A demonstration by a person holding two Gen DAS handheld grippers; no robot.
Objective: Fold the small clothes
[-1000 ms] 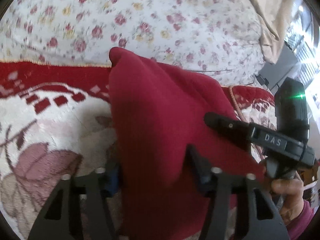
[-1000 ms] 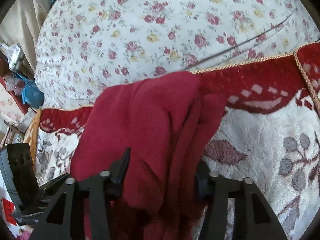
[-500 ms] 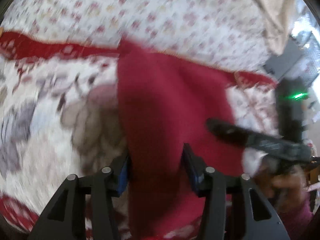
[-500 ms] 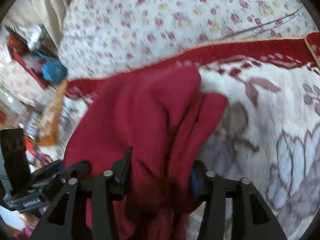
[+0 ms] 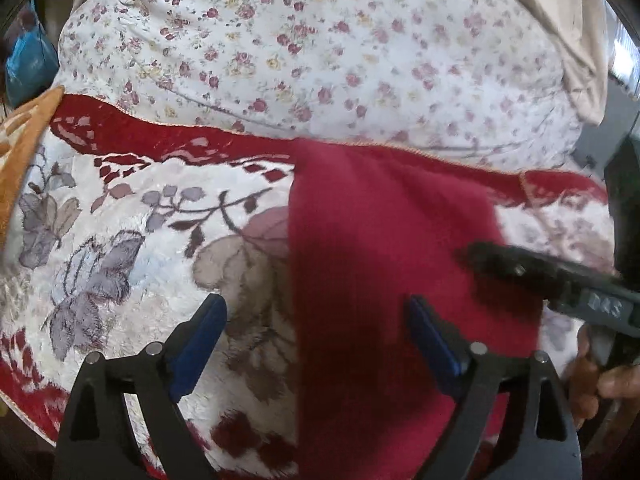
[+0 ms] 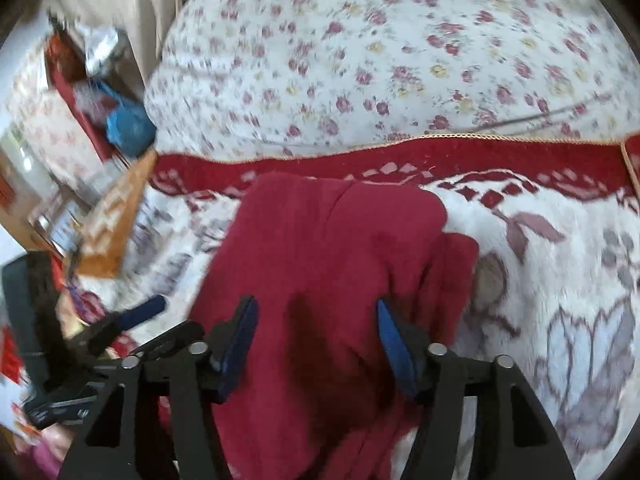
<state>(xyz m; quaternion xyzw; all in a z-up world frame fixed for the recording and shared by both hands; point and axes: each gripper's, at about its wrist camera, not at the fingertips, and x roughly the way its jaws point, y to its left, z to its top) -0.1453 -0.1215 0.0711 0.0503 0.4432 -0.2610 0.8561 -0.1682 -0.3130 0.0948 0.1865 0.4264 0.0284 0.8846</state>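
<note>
A plush blanket (image 5: 132, 208) with red borders and leaf patterns covers the surface; take it as the landmark. At its left edge lies an orange patterned cloth (image 5: 24, 136), and beyond that a blue bag (image 6: 130, 124). Behind the blanket's far red border rises a floral quilt (image 5: 320, 48).

The left gripper (image 5: 316, 320) hangs over the blanket's middle, jaws spread wide. Its left finger is over bare blanket, its right finger over the red garment (image 5: 384, 264), and nothing is pinched between them.

The garment lies on the blanket's right half in the left wrist view, running from near the far red border toward the camera, its left edge straight.

The right gripper (image 6: 316, 328) sits over the same garment (image 6: 332, 260), jaws apart, with cloth bunched between its blue pads (image 6: 390, 336); whether the pads touch the cloth I cannot tell. In the left wrist view it enters from the right (image 5: 532, 272).
</note>
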